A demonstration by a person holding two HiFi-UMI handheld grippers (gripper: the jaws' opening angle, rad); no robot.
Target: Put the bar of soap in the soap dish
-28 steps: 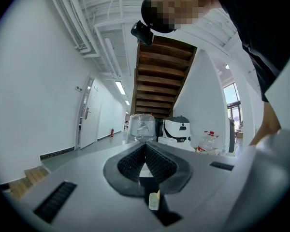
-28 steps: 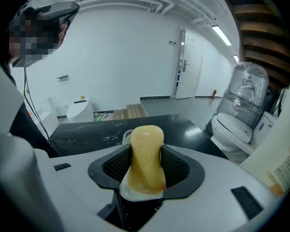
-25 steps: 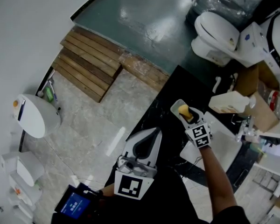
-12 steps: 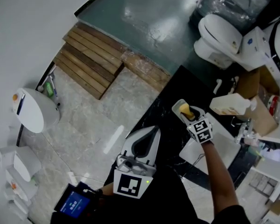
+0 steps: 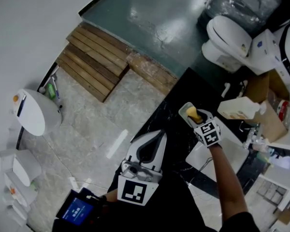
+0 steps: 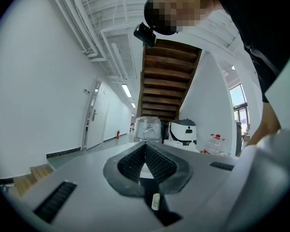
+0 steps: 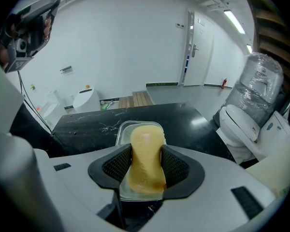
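Observation:
The yellow bar of soap (image 7: 146, 153) sits between the black pads of my right gripper (image 7: 146, 167), which is shut on it. The soap's far end hangs over a clear plastic soap dish (image 7: 122, 128) lying on the black marble counter (image 7: 87, 124). In the head view the soap (image 5: 192, 113) and right gripper (image 5: 195, 117) are just over the dish (image 5: 184, 109) near the counter's edge. My left gripper (image 5: 157, 137) hovers lower left of it, off the dish. Its jaws (image 6: 145, 148) meet at the tips with nothing between them.
A white basin (image 5: 234, 153) lies right of my right arm. A white bottle (image 5: 237, 108) and a cardboard box (image 5: 261, 88) stand behind it. A toilet (image 5: 227, 37) and a wooden pallet (image 5: 94, 64) are on the floor beyond. A tablet (image 5: 77, 211) is at the bottom left.
The right gripper has crept slightly toward the dish with the soap still held. The left gripper has stayed where it was.

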